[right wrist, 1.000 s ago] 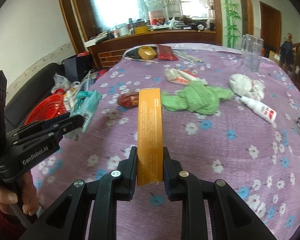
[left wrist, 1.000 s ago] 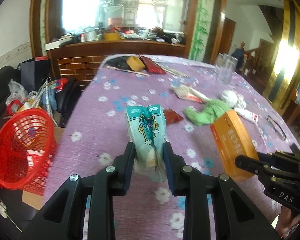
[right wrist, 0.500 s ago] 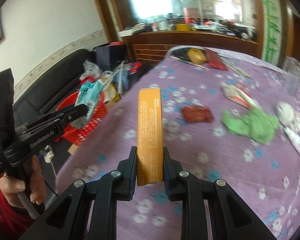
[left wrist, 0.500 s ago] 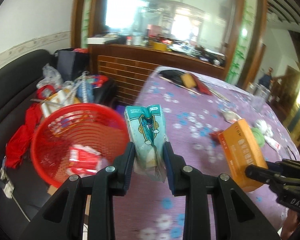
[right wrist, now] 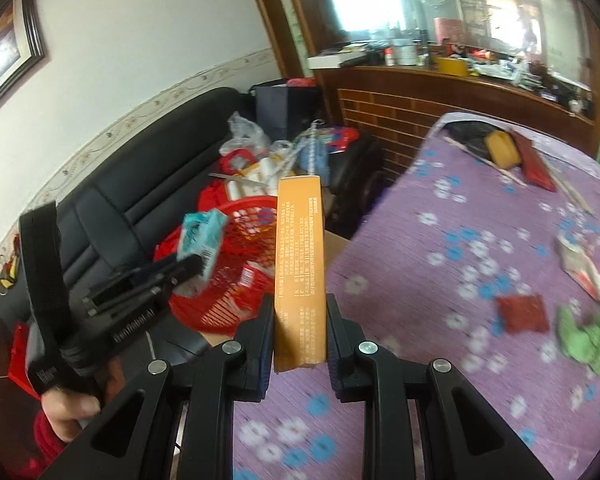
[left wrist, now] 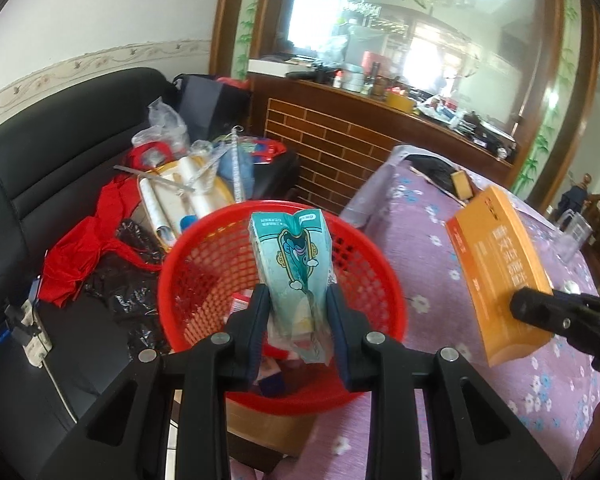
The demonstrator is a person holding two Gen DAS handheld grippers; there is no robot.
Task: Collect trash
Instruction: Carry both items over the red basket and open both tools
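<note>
My left gripper (left wrist: 298, 328) is shut on a teal carton (left wrist: 292, 264) and holds it upright right over the red mesh basket (left wrist: 204, 264), which has some trash in it. My right gripper (right wrist: 300, 332) is shut on an orange box (right wrist: 300, 256) and holds it over the table's left edge, beside the basket (right wrist: 228, 300). The orange box also shows in the left wrist view (left wrist: 500, 272), to the right of the basket. The left gripper with the teal carton (right wrist: 200, 240) shows in the right wrist view.
The basket stands on a cardboard box (left wrist: 268, 428) between a black sofa (left wrist: 40, 168) piled with clutter and the purple flowered table (right wrist: 460, 280). On the table lie a red wrapper (right wrist: 524, 312), a green cloth (right wrist: 592, 340), a white packet (right wrist: 584, 272) and items at the far end.
Both grippers swung left from over the table towards the basket. The teal carton now hangs over the basket. The orange box came to the table's left edge.
</note>
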